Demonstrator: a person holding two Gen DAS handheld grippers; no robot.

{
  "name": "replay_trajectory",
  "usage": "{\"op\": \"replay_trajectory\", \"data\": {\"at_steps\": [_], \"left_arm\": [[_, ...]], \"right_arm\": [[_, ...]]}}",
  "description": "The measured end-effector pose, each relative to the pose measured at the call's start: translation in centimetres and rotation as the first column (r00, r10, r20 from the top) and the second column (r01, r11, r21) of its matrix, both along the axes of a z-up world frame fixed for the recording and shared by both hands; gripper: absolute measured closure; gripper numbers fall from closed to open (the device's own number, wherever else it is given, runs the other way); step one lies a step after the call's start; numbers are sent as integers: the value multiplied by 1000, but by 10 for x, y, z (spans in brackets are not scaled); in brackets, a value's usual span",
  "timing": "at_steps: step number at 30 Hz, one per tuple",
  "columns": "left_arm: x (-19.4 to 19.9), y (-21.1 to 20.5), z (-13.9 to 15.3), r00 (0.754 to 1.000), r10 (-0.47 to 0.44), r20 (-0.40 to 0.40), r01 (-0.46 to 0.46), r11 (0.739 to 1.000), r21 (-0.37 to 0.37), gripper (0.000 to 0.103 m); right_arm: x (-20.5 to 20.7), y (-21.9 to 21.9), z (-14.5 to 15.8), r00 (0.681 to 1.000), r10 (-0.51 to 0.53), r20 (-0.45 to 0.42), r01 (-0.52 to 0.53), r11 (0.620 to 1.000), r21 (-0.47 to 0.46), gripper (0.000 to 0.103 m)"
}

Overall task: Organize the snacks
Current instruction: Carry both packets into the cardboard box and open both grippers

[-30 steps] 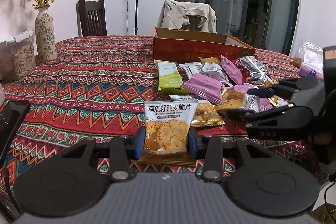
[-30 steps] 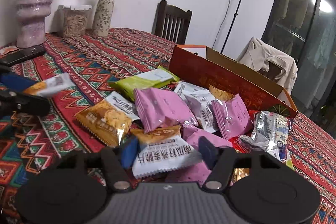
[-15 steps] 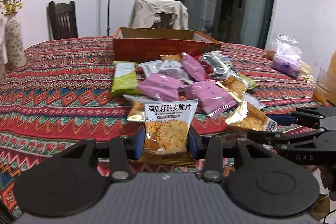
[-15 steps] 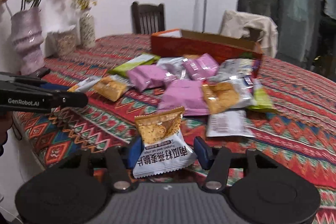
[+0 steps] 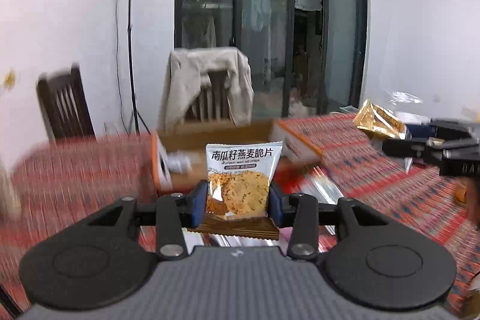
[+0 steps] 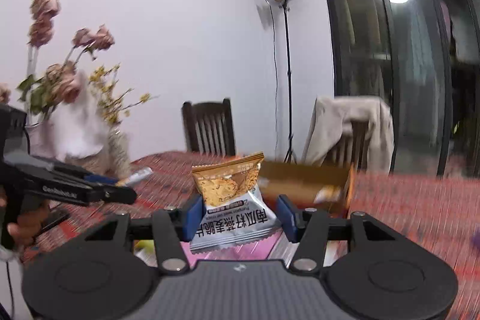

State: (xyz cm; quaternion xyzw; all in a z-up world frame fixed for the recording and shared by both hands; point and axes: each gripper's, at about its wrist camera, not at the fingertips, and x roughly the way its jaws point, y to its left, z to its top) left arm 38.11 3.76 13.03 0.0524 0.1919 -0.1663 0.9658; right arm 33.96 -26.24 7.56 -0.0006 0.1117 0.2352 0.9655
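Observation:
My left gripper (image 5: pixel 237 201) is shut on a white pumpkin-seed oat crisp packet (image 5: pixel 240 179), held upright above the table, facing the open orange cardboard box (image 5: pixel 216 158). My right gripper (image 6: pixel 240 213) is shut on a second crisp packet (image 6: pixel 232 200), held upside down with its gold end up, also raised and facing the box (image 6: pixel 306 185). In the left wrist view the right gripper (image 5: pixel 420 144) shows at the right with its gold packet (image 5: pixel 379 123). In the right wrist view the left gripper (image 6: pixel 90 188) shows at the left. Both views are motion-blurred.
The table has a red patterned cloth (image 5: pixel 75 179). A wooden chair (image 5: pixel 64 107) and a chair draped with a beige jacket (image 5: pixel 207 86) stand behind it. Vases of dried flowers (image 6: pixel 69 122) stand at the far left. A lamp stand (image 6: pixel 285 74) is by the wall.
Both grippers have lifted their packets up off the snack pile and moved towards the orange box; the loose snacks have dropped out of view.

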Motion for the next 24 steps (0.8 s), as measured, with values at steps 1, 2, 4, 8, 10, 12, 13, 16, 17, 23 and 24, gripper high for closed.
{"op": "replay_trajectory", "data": {"at_steps": [1,2,4,8,10,12,13,16,17,23,24], "left_arm": [[19,-2,9,1000,10,15,-11,1000,22,61],[41,-5,18,1000,17,19,-18,999,37,61],[84,-9,30,1000,17,-5,-17,999,38,61],[179,-23,33,997,37,-69,-32,997,71,61],[224,-30,21,993,57,-105,-46,993,105,61],[270,-33,1,979,83,-188,-62,991,116,61],[293,-34,-13,967,87,-241,-60,991,119,61],[343,-43,-53,930,116,-348,-65,986,155,61],[355,-46,-65,921,120,-370,-62,984,165,61],[395,-52,-106,875,146,-461,-82,984,156,50],[395,-52,-108,872,144,-469,-81,985,153,46]], "right_arm": [[19,-2,12,1000,-1,4,1,1000,-13,50],[43,-5,25,1000,-7,-3,7,1000,-11,50],[96,-12,45,999,-3,-51,4,1000,12,50],[206,-13,61,981,-27,-194,30,999,16,50],[264,-5,57,964,-63,-259,54,998,-39,50],[318,8,43,938,-99,-331,67,992,-105,50],[349,12,31,918,-121,-377,73,987,-140,50],[421,25,-9,849,-180,-497,76,972,-222,50],[435,29,-24,827,-195,-527,77,968,-238,50],[475,53,-75,777,-266,-570,74,939,-336,47],[477,54,-79,774,-276,-571,72,933,-354,46]]}}
